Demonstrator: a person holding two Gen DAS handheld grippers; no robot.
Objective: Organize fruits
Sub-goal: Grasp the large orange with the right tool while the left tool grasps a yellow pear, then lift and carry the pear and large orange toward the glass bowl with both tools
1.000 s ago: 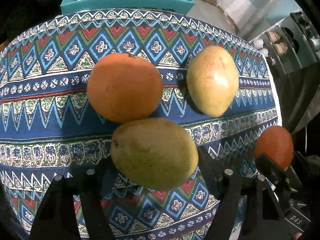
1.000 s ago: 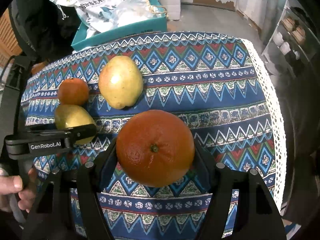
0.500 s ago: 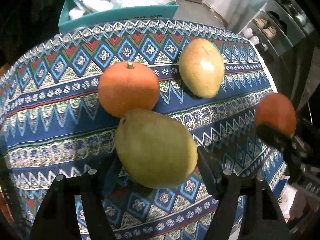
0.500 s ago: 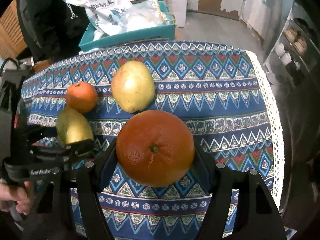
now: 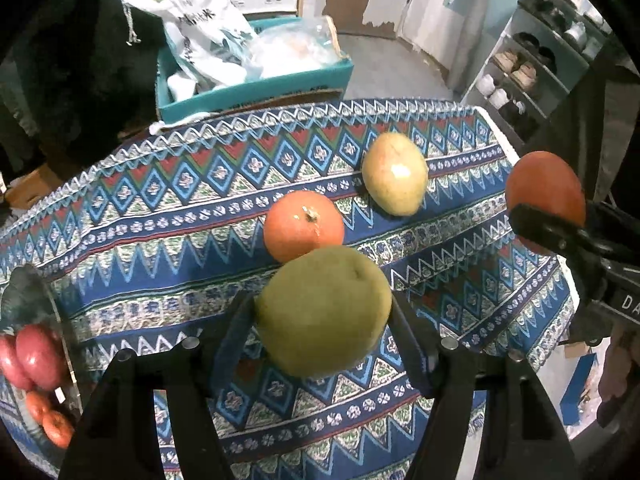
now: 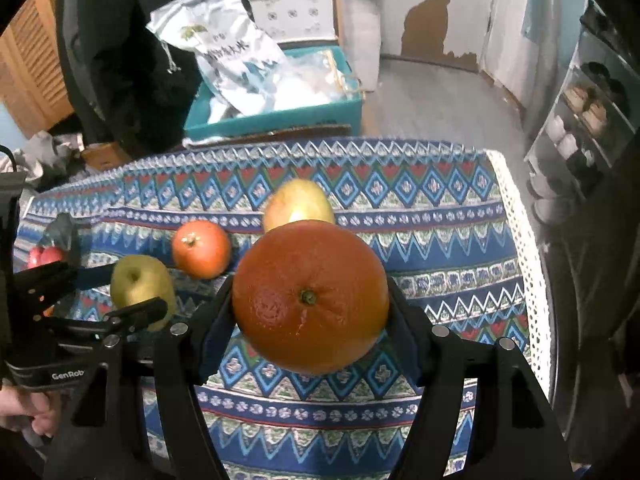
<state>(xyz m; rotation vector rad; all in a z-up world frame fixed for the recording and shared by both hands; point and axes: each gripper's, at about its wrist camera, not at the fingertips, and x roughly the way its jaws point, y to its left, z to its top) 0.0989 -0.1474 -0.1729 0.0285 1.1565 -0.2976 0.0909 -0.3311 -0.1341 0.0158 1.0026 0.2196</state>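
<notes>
My left gripper [image 5: 324,316] is shut on a green pear [image 5: 324,312] and holds it above the patterned tablecloth [image 5: 160,208]. My right gripper [image 6: 310,300] is shut on a large orange [image 6: 310,296], also held above the cloth; the orange also shows in the left wrist view [image 5: 544,196]. A small orange [image 5: 304,226] and a yellow pear [image 5: 394,178] lie on the cloth beyond them. The small orange [image 6: 202,254] and yellow pear [image 6: 298,202] also show in the right wrist view.
A glass bowl [image 5: 36,344] with red and orange fruit sits at the table's left edge. A teal box [image 5: 256,80] with bags stands on the floor behind the table. A shoe rack [image 5: 548,64] is at the far right.
Both grippers have risen and pulled back with their fruit. The table fruit looks smaller and farther, and the bowl at the left has come into view.
</notes>
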